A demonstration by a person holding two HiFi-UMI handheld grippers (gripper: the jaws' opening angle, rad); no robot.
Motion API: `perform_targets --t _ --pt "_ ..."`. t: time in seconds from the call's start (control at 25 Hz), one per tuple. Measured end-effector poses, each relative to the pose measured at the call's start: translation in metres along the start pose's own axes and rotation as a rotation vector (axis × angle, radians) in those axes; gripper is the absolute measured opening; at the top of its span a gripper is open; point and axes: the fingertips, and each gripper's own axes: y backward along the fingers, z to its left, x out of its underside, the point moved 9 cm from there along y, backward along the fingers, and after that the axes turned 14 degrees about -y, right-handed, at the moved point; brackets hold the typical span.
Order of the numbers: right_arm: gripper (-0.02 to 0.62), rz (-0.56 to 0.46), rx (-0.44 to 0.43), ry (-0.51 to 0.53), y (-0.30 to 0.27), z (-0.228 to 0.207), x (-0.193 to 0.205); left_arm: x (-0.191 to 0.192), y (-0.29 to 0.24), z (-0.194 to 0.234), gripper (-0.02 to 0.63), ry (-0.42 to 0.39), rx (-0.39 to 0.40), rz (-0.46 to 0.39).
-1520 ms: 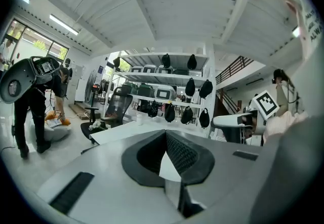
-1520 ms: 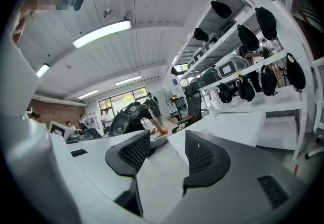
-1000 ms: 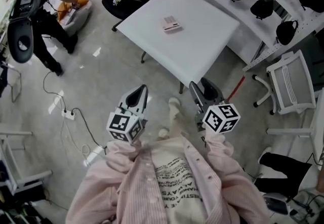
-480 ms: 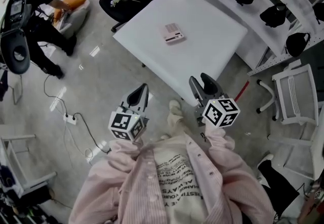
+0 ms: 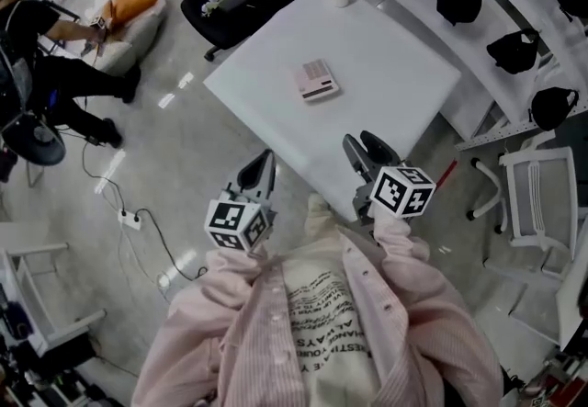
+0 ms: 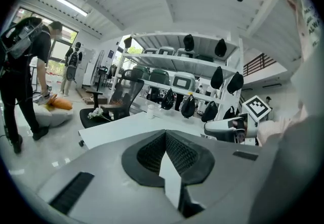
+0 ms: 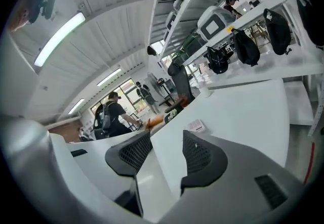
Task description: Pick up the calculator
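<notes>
Resting on table (image 5: 390, 51), calculator (image 5: 315, 80), R gripper (image 5: 366, 146) spread

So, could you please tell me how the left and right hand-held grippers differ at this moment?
The left hand-held gripper has its jaws shut together; the right hand-held gripper has them apart. The left hangs over the floor beside the table; the right reaches the table's near edge. Both are empty, and both are well short of the calculator.
</notes>
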Motion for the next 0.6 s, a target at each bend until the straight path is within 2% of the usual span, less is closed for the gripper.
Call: perform_targets --t 0.28,0.6 --pt "0.187 0.079 -0.016 -0.055 -0.043 -0.022 -0.019 0.003 -0.040 0.019 0.002 0.058 -0.041 0.028" --pt "0.187 0.169 -0.028 -0.132 -0.084 -0.044 -0.022 0.015 -0.076 0.027 0.002 0.086 -0.048 0.082"
